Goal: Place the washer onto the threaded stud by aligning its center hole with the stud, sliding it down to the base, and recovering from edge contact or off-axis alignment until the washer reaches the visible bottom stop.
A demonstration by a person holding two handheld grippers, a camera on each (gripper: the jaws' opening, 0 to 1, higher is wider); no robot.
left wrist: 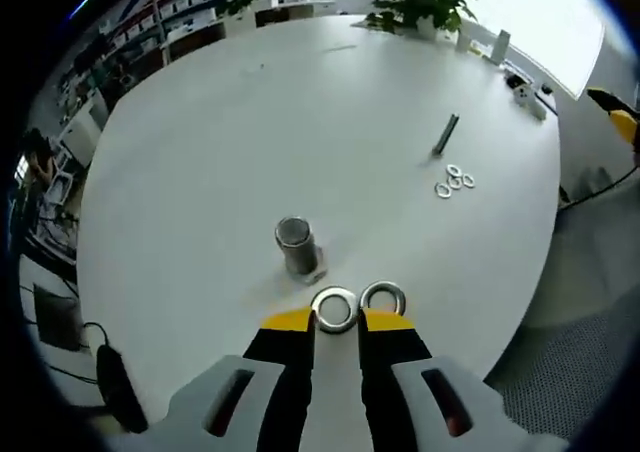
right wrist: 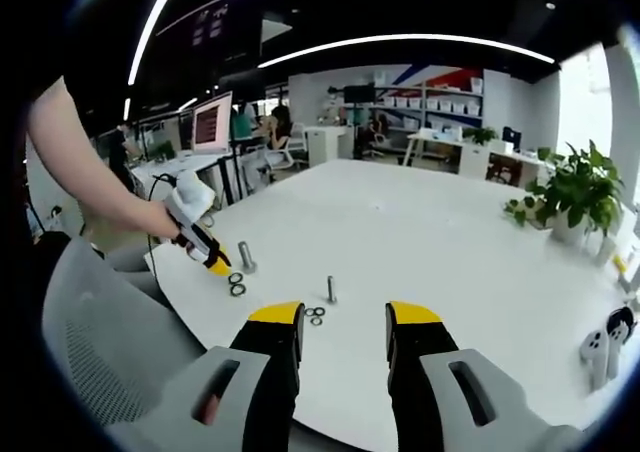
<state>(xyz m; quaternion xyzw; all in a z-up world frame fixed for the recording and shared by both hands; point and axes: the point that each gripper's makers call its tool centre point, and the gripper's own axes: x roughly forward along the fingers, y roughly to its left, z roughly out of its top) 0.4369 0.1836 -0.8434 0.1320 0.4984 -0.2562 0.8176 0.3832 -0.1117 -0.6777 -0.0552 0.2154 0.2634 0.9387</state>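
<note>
My left gripper (left wrist: pixel 337 320) has its yellow-tipped jaws close together on a large steel washer (left wrist: pixel 335 309) that lies flat at the table surface. A second large washer (left wrist: pixel 383 297) lies just right of it. A thick upright threaded stud (left wrist: pixel 296 247) stands on its base a short way ahead and slightly left. In the right gripper view, a person's hand holds the left gripper (right wrist: pixel 218 264) low beside that stud (right wrist: pixel 246 257) and the two washers (right wrist: pixel 237 284). My right gripper (right wrist: pixel 347 317) is open, empty and well back from them.
A thinner stud (left wrist: pixel 445 135) stands farther off with three small washers (left wrist: pixel 453 181) beside it. The round white table (left wrist: pixel 250 122) drops off at its near edge; a grey chair (right wrist: pixel 110 352) is at left. Potted plants (right wrist: pixel 580 197) stand at the far side.
</note>
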